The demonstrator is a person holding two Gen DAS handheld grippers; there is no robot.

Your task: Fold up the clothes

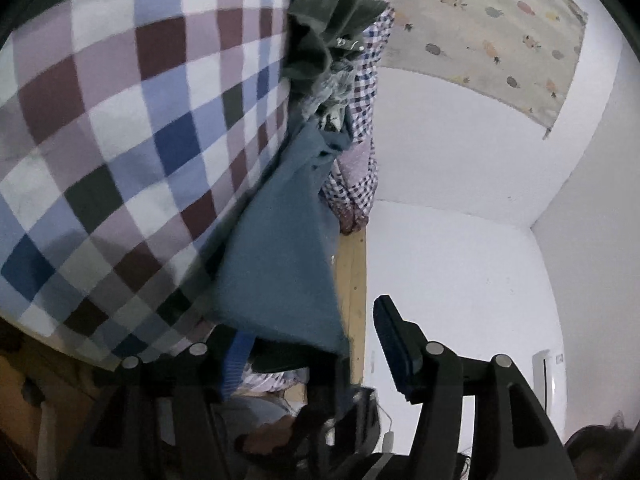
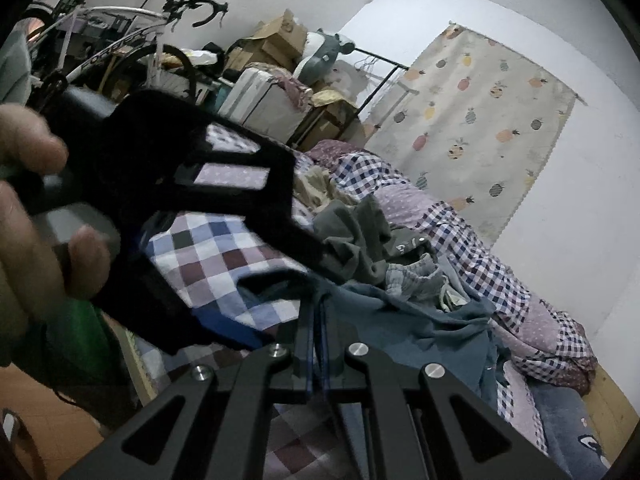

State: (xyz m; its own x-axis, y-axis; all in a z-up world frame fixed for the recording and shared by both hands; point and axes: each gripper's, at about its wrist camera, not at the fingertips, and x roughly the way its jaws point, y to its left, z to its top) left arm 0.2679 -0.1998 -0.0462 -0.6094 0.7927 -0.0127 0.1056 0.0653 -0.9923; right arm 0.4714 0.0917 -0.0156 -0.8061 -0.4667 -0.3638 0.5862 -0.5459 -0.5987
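Note:
A teal-blue garment (image 1: 280, 248) (image 2: 420, 332) lies on a bed with a checked sheet (image 1: 120, 140) (image 2: 212, 256). In the left wrist view, my left gripper (image 1: 308, 320) is rolled on its side. Its jaws stand wide apart. The garment's edge drapes over the near finger, and the other finger's blue pad (image 1: 394, 340) is bare. In the right wrist view a hand (image 2: 28, 208) holds the left gripper (image 2: 300, 268) just above the cloth. My right gripper (image 2: 318, 304) is shut, its tips pinching the teal garment's near edge.
An olive-green garment (image 1: 328, 12) (image 2: 360, 236) and a pale grey one (image 2: 412, 276) lie bunched beyond the teal one. A pineapple-print curtain (image 2: 480, 132) hangs on the white wall. A bicycle (image 2: 120, 40) and cardboard boxes (image 2: 276, 40) stand behind the bed. The wooden bed frame (image 1: 352, 272) shows.

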